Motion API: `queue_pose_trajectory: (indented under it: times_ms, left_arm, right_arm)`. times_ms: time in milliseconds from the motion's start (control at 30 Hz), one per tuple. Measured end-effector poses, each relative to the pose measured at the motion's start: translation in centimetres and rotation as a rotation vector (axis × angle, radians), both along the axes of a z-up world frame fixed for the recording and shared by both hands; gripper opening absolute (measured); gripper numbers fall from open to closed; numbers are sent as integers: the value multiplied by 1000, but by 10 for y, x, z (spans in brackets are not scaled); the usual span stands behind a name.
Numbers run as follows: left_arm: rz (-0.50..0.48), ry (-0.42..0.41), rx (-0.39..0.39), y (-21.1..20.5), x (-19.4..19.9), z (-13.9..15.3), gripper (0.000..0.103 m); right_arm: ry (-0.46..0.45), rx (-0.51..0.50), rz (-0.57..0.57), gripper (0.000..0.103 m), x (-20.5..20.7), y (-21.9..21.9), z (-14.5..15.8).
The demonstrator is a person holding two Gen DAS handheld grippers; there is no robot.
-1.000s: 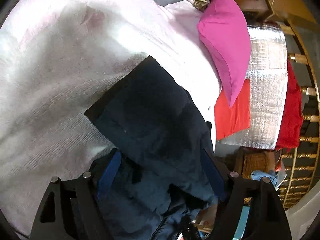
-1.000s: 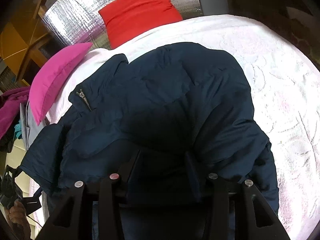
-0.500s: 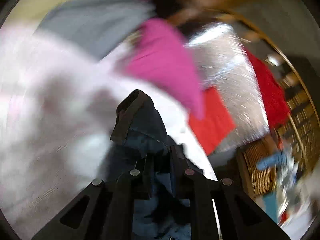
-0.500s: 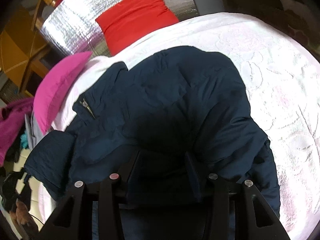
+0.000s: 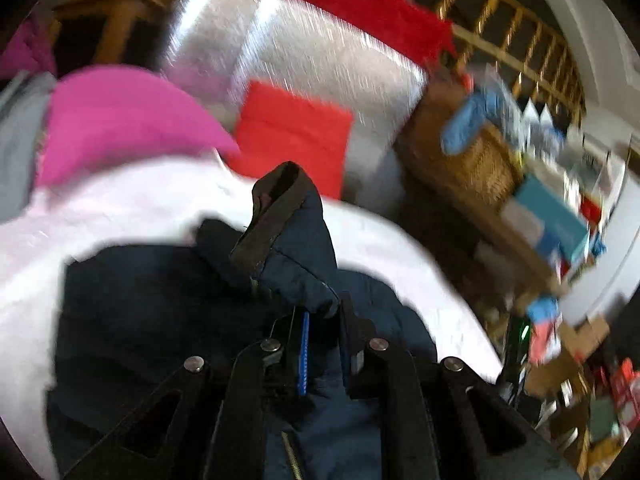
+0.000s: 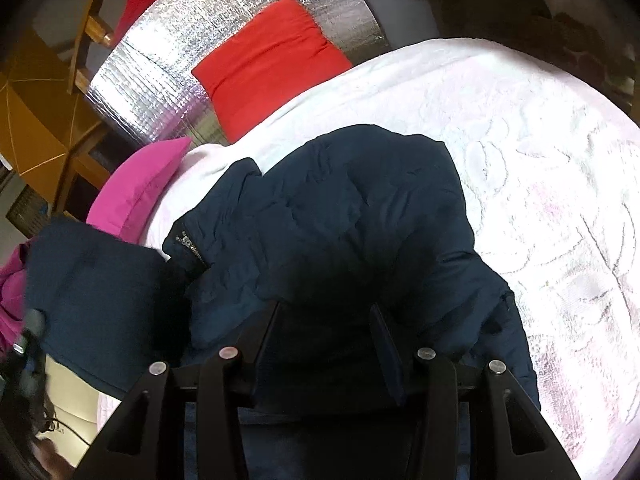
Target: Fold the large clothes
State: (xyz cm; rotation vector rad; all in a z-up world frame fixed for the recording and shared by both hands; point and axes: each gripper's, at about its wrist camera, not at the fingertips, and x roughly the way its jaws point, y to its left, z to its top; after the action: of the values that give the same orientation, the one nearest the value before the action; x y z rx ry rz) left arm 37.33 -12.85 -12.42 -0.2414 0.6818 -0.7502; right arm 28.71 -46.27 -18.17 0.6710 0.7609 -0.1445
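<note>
Nearest, my left gripper point(image 5: 318, 320) is clamped on the cuffed sleeve point(image 5: 288, 236) of the dark navy padded jacket point(image 6: 340, 220). My right gripper point(image 6: 326, 322) stands part-open over its bulk; grip unclear. Jacket lies rumpled mid white bedspread point(image 6: 540, 160); folding barely begun. Beyond: pink cushion point(image 6: 140, 184).

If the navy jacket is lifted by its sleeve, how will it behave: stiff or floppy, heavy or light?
Likely floppy: the sleeve sags over the left gripper. The jacket looks puffy and quilted, so probably light but bulky. Its smooth shell may slide on the blanket.

White bedspread point(image 6: 520, 152), silver foil panel point(image 6: 168, 68), wooden railing point(image 5: 516, 36).
</note>
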Motion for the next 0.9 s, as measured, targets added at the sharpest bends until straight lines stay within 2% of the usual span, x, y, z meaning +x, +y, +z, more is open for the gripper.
queue_pose_trajectory:
  times_ms: [133,233,267,300,333,367,467,533,600,700,800,900]
  left_arm:
    - [-41,156,88,-23,13,-42,17]
    - [-35,283,128,-16,20,-65,36]
    - [-39,314,129,-12,22,-66,53]
    - [-50,329,125,-8,22,-64,60]
    - [-62,322,111,-1,21,-60,60]
    - [-65,304,107,2,18,-54,61]
    - [-54,240,99,25,13,-34,73]
    - [-36,229,62,41,14,-27,75]
    - [-9,252,16,57,22,-28,76]
    - [33,331,-72,75,35,-40,76]
    - [26,430,-126,67,48,-57,76]
    - [13,487,-184,61,52,-68,76]
  right_arm:
    - [-2,12,-7,49,-1,-4,0]
    - [-6,41,-9,49,1,-8,-1]
    - [-9,49,-8,49,2,-9,-1]
    - [-13,53,-4,49,2,-9,0]
    - [-16,54,3,49,3,-8,0]
    - [-22,56,15,51,3,-7,1]
    - [-44,55,47,59,2,-2,4]
    - [-56,48,67,59,3,5,6]
    - [-71,33,95,59,4,12,8]
    - [-102,9,142,59,3,25,13]
    - [-107,-29,139,59,2,32,15]
    - [-96,-7,124,59,2,27,12]
